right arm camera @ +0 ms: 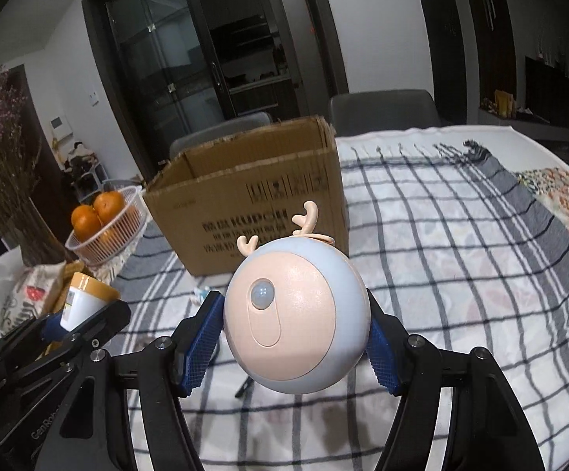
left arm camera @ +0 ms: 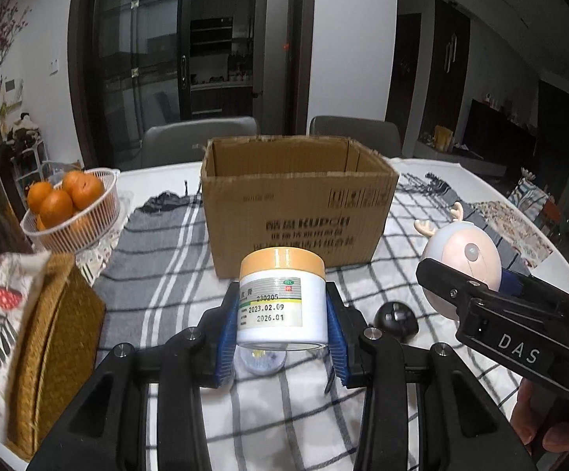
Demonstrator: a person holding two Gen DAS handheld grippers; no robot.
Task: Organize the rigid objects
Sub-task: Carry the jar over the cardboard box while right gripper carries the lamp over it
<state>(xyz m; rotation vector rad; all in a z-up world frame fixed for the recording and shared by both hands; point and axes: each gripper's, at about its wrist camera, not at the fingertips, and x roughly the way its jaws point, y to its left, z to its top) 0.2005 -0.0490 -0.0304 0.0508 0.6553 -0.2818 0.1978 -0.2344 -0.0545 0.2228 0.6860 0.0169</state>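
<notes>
My left gripper (left arm camera: pixel 282 333) is shut on a white jar with an orange lid (left arm camera: pixel 282 298) and holds it above the checked cloth, in front of an open cardboard box (left arm camera: pixel 296 212). My right gripper (right arm camera: pixel 294 337) is shut on a round blue and peach deer toy with small antlers (right arm camera: pixel 294 314), also lifted off the cloth. The toy (left arm camera: pixel 463 263) and right gripper (left arm camera: pixel 476 294) show at the right of the left wrist view. The jar (right arm camera: pixel 84 300) and left gripper (right arm camera: pixel 68 329) show at the left of the right wrist view. The box (right arm camera: pixel 253 204) stands behind the toy.
A white basket of oranges (left arm camera: pixel 70 212) stands at the back left. A woven tissue box with patterned cover (left arm camera: pixel 29 337) sits at the left. A small black round object (left arm camera: pixel 396 320) and a clear lid (left arm camera: pixel 261 359) lie on the cloth (left arm camera: pixel 159 267). Chairs stand behind the table.
</notes>
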